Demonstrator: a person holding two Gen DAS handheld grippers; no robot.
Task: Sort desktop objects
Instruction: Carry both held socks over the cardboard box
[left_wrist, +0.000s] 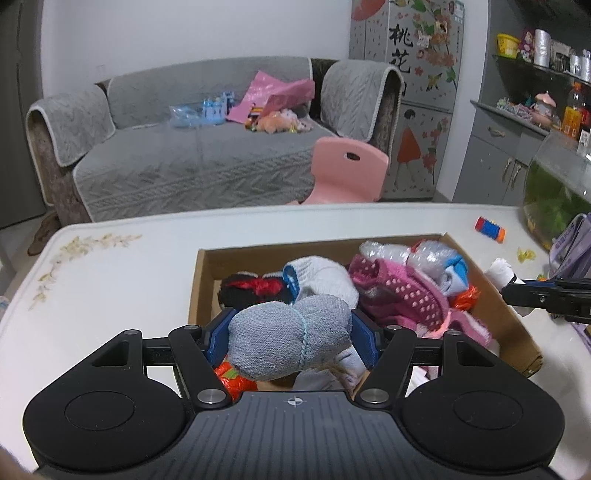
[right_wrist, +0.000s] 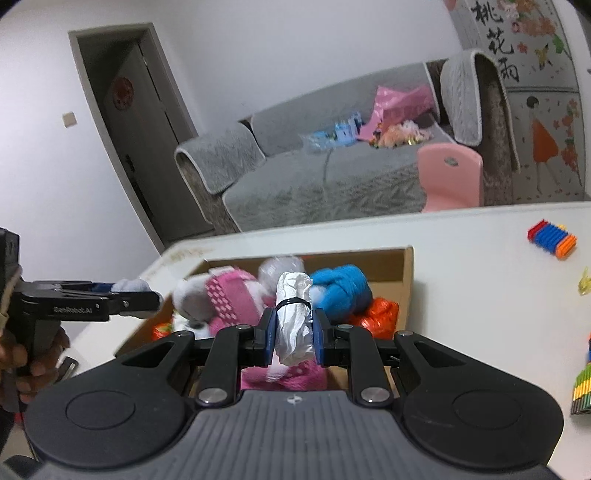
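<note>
A brown cardboard box on the white table holds several rolled socks and bundles: pink dotted, white, black-and-red, blue. My left gripper is shut on a grey rolled sock and holds it over the box's near end. It also shows in the right wrist view at the left, above the box's left edge. My right gripper is shut on a white rolled bundle tied with a black band, held over the box. It also shows in the left wrist view beside the box's right wall.
A striped red-blue-orange toy lies on the table right of the box. A stack of coloured pieces sits at the right edge. A fish tank stands at the table's far right. A pink chair and grey sofa stand behind.
</note>
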